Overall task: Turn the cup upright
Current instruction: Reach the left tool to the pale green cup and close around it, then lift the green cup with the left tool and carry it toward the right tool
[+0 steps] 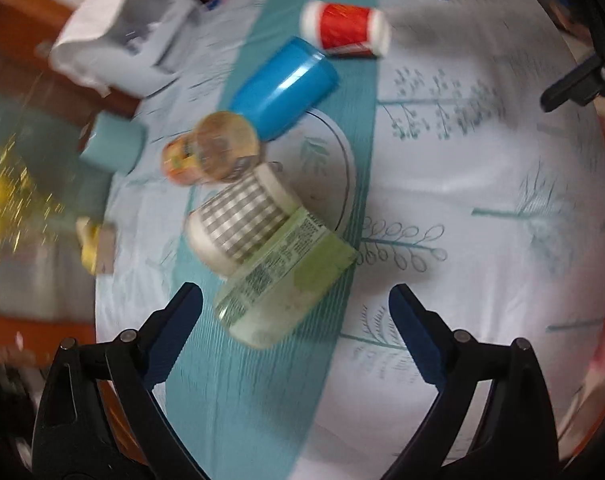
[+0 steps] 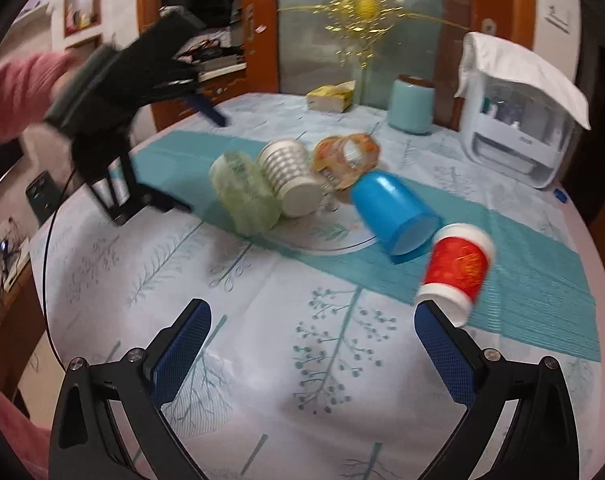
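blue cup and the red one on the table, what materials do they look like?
Blue cup: likely glossy hard plastic, given its uniform colour and the bright streak of glare along its wall. Red cup: probably coated paper; the printed red wrap looks matte, with white bands at both ends and a rolled white rim. Motion blur leaves both uncertain. Both lie tipped on the tablecloth.

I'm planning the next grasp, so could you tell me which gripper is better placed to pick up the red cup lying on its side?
The right gripper, probably. It is open, and the red cup lies just past its right finger. The left gripper, also open, faces the green cup, with the red cup across the table.
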Demonstrator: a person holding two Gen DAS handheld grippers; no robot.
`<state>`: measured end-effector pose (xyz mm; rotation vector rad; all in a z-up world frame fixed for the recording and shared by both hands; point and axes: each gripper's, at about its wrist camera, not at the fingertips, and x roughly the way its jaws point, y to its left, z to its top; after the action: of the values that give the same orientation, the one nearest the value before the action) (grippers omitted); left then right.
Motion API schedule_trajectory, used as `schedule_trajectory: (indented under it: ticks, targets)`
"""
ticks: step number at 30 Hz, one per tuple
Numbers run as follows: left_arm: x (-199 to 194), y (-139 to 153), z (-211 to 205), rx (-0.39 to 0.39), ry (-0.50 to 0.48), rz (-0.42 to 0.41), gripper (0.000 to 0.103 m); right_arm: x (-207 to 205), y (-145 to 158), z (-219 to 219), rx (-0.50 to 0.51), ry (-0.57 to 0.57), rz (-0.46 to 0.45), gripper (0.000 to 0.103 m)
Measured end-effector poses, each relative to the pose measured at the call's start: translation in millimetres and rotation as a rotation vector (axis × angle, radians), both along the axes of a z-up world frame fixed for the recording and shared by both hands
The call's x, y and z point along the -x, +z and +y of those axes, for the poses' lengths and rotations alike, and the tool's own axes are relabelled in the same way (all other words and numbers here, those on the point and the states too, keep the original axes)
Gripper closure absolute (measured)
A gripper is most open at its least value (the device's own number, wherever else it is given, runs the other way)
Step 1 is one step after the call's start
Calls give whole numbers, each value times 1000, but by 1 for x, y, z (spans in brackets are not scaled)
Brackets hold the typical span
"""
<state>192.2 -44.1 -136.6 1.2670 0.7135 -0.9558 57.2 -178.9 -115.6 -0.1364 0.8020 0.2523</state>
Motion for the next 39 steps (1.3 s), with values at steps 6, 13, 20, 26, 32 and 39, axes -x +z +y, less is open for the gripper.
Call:
schedule_trajectory:
  ticks: [6,13,20,26,32,39]
  targets:
    - [-8,-35,-5,-67,-152,-49,21,-4,-26,11,-10,25,35,0]
    - [-14,-54,-8,-83,-182,-52,43,2,-35,6,-82,-23,49,0]
    - [-2,-51,-5,-118,-135,-73,53,14,-32,-4,-103,-29,64,0]
    - [24,-36,-4,-79,37,-43,56,27,-27,-19,-165,-78,72,0]
    - [53,-15,-14,7,293,71,56,35,-24,-44,-267,-203,94,0]
    - [57,6,-24,270,756,346,57,45,-19,-96,-465,-376,163,0]
